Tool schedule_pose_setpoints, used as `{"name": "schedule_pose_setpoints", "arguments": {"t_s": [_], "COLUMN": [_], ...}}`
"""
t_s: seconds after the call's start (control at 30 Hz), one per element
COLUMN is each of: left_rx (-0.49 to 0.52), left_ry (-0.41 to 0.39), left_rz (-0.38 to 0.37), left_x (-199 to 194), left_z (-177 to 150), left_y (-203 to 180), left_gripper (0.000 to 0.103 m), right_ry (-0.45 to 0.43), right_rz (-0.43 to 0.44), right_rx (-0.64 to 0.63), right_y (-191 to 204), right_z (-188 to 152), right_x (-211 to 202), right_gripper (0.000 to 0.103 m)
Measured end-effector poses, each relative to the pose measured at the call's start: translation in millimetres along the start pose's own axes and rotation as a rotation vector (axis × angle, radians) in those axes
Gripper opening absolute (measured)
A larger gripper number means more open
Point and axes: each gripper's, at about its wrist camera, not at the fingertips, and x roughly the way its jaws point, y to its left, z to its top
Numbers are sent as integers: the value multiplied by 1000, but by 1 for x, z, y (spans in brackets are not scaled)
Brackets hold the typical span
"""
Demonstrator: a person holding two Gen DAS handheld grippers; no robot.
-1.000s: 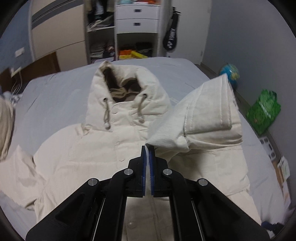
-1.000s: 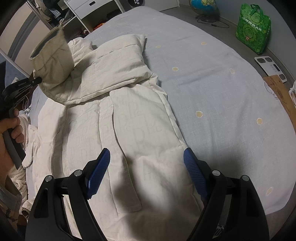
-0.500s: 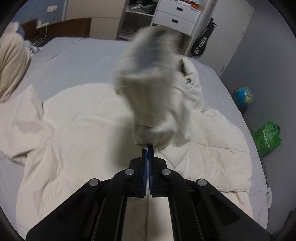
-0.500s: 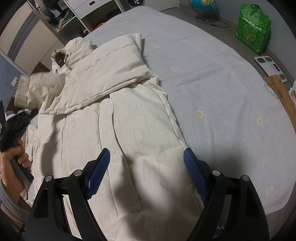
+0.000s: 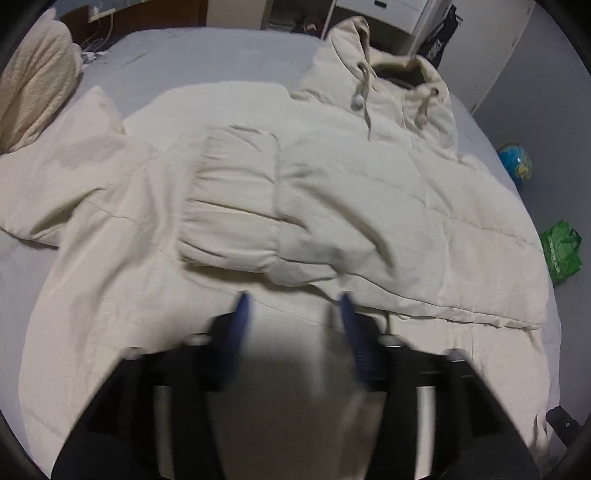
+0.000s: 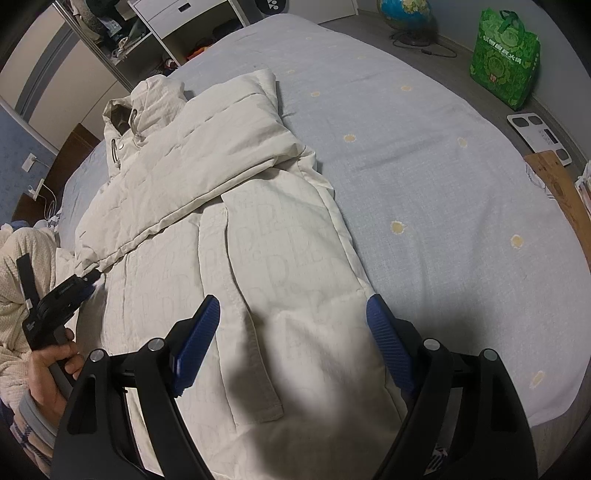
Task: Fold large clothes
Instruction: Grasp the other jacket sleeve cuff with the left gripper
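Observation:
A cream padded hooded coat (image 5: 369,192) lies face up on the grey-blue bed (image 6: 424,155), hood (image 5: 388,74) at the far end. One sleeve (image 5: 236,199) is folded across the chest, its cuff resting flat. My left gripper (image 5: 294,310) hovers just short of the sleeve's near edge; its jaws are opening and nothing is pinched between the blue pads. The right wrist view shows that left gripper (image 6: 88,278) low at the coat's left edge, held by a hand (image 6: 51,369). My right gripper (image 6: 291,328) stands open above the coat's lower front (image 6: 295,295), gripping nothing.
A green bag (image 6: 506,51), a globe (image 6: 404,7) and a white scale (image 6: 539,136) sit on the floor right of the bed. White drawers (image 6: 184,14) stand beyond the bed's far end. A cream knitted garment (image 5: 33,92) lies at the bed's left.
The left gripper swept the raised sleeve across the coat and downward, then let go; the sleeve now lies flat on the chest. The right gripper has not moved.

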Motion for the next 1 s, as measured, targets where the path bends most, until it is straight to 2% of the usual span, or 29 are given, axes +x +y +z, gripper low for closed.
{"name": "schedule_pose_setpoints", "arguments": {"t_s": [0.07,0.2,0.33,0.53,0.77,1.0], "left_rx": [-3,-21,-83,-239,-335,-454], "left_ry": [-16,-27,-45,-84,-107,-128], "left_rz": [-8,-11,1,45,82,120], "left_x": [-8,-20,-39,-69,-86,-89], "left_z": [-1,2,11,26,36,39], "left_y": [10,29,63,139,212,291], "left_gripper": [67,69,72,76,76,76], "right_ry": [-1,-5,-12,-23,-63,-62], "right_rz": [-7,-18,-21,-18,13,-36], "right_rx": [-3,-12,-15,-29,-54,-106], "right_y": [1,5,6,9,14,26], "right_z": [0,-1,-3,-4,-6,-7], "right_x": [0,-1,-2,-4,-13,-11], "right_gripper": [78,78,78,78,78,78]}}
